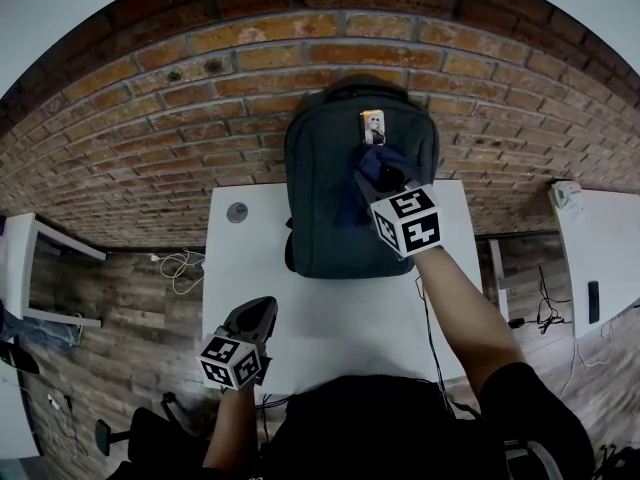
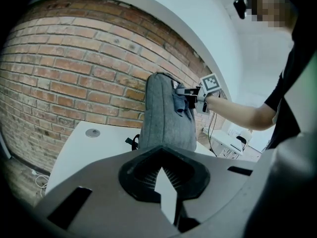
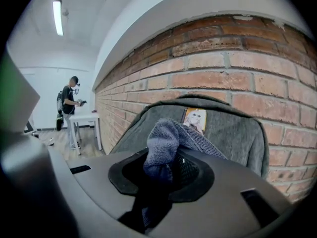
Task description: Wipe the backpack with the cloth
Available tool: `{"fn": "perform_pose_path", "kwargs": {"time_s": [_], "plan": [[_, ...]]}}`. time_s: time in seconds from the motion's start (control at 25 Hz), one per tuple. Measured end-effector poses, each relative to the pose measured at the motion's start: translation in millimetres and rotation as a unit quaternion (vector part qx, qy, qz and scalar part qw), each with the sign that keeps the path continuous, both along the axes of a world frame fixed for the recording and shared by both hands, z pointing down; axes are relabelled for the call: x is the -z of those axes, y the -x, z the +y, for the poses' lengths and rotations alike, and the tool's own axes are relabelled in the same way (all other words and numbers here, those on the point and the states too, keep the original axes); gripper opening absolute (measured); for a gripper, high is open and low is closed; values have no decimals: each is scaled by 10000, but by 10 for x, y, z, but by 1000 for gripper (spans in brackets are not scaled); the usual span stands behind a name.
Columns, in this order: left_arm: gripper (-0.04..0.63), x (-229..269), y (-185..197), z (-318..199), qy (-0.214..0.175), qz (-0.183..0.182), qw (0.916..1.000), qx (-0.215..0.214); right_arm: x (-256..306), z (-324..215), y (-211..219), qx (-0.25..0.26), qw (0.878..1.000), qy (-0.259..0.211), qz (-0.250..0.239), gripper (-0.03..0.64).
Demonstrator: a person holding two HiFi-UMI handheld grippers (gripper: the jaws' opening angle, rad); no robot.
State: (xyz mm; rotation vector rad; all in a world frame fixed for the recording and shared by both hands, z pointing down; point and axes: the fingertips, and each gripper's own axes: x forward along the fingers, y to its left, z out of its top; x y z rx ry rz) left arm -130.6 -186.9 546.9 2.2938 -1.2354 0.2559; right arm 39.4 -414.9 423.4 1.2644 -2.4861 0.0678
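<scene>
A dark grey backpack stands upright on the white table, its back against the brick wall. Near its top hangs a small picture tag. My right gripper is shut on a dark blue cloth, which lies against the upper front of the backpack. My left gripper hovers low over the table's near left part, well short of the backpack. Its jaws meet at the tips with nothing between them.
A round metal grommet sits in the table's far left corner. The brick wall rises right behind the table. Other white tables flank it, and cables lie on the floor. A person stands far off.
</scene>
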Motion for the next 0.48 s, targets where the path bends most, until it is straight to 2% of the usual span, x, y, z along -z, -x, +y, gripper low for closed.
{"fn": "perform_pose_path", "kwargs": {"time_s": [0.24,0.48], "plan": [[-3,-29,70,2,33,-4,10000,65,306,-276,58,40,9993,-297,226,102],[-3,-61,123,3,71,6,9999,110,619,-489,195,104,9980,-591,205,103]]}}
